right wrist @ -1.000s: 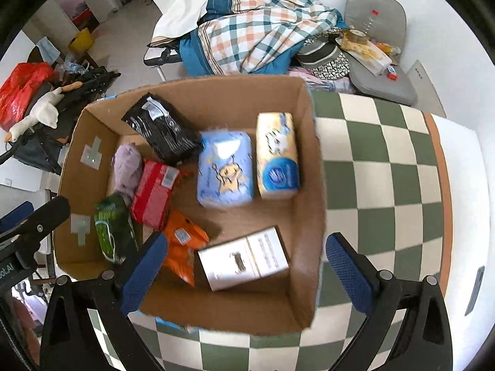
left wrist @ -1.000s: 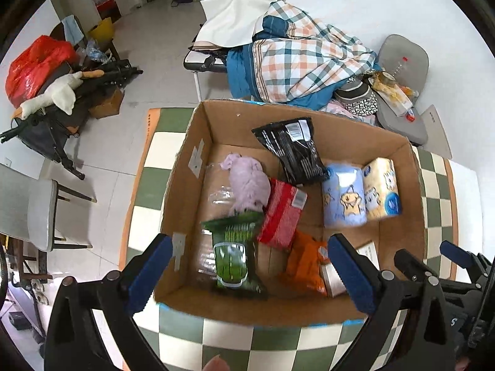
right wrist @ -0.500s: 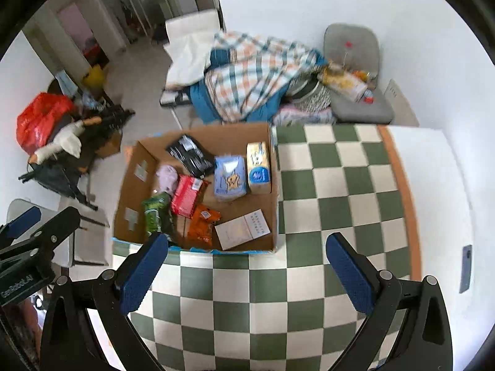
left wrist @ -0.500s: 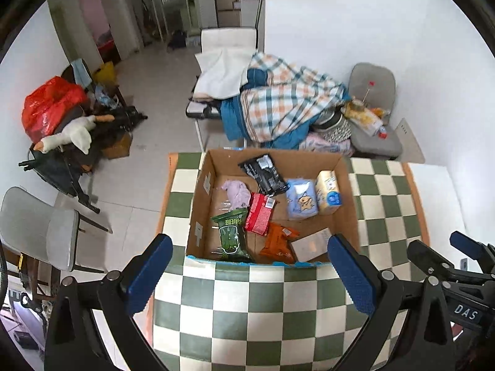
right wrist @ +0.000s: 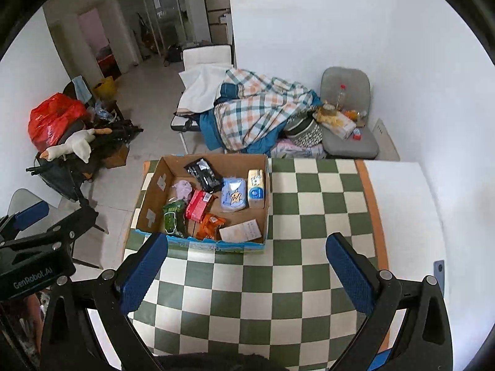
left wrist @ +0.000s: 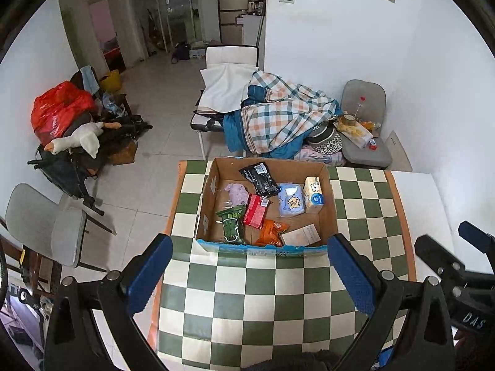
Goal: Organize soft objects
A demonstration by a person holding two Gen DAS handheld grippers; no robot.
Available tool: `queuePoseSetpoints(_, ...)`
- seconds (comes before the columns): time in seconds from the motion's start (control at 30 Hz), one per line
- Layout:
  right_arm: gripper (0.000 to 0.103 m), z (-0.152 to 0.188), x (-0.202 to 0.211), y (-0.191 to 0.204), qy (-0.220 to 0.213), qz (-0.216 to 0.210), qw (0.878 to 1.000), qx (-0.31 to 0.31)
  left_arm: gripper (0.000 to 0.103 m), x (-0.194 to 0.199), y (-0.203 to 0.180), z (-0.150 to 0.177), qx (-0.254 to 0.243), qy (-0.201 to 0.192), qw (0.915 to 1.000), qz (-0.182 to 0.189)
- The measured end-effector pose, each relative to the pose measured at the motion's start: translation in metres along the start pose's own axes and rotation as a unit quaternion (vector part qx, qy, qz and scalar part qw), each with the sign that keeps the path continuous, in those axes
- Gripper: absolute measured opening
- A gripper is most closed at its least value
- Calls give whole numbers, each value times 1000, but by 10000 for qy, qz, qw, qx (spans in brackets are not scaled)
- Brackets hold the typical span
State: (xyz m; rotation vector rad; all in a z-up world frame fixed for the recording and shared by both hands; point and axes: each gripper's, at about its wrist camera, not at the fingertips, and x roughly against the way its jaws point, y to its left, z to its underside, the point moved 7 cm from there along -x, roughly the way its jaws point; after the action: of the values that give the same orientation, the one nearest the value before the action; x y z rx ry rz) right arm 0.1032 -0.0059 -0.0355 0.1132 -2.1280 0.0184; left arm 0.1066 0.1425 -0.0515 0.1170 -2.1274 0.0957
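Note:
An open cardboard box (left wrist: 329, 204) (right wrist: 154, 185) stands on the green-and-white checkered table (left wrist: 263, 303) (right wrist: 309, 247). It holds several soft packs: a black pouch (left wrist: 259, 178), a lilac cloth (left wrist: 236, 193), a red pack (left wrist: 255, 211), a green pack (left wrist: 231, 227), an orange pack (left wrist: 271, 228), a blue tissue pack (left wrist: 290, 200), a yellow tissue pack (left wrist: 313, 190) and a white carton (left wrist: 301, 235). My left gripper (left wrist: 250, 273) and right gripper (right wrist: 247, 270) are both open and empty, high above the table's near part.
Beyond the table a chair carries a plaid blanket (left wrist: 278, 120). A grey seat (left wrist: 365, 130) with clutter stands by the wall. A red bag (left wrist: 58, 108) and a plush goose (left wrist: 77, 139) lie left. A grey chair (left wrist: 40, 222) is near left. A phone (right wrist: 438, 270) lies at the table's right edge.
Both grippers have pulled back and up from just above the box, so the box now looks small and far. Both stay open and empty. The box contents have not moved.

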Motion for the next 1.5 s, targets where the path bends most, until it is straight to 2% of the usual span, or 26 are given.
queuePoseSetpoints(0.37, 103, -1, 18, -6, -118, 42, 9999, -89, 103, 6, 3, 7, 87, -10, 10000, -43)
queuePoseSetpoints(1.5, 103, -3, 18, -14, -246, 260, 9993, -138, 103, 13, -3, 3, 12, -64, 10000, -64)
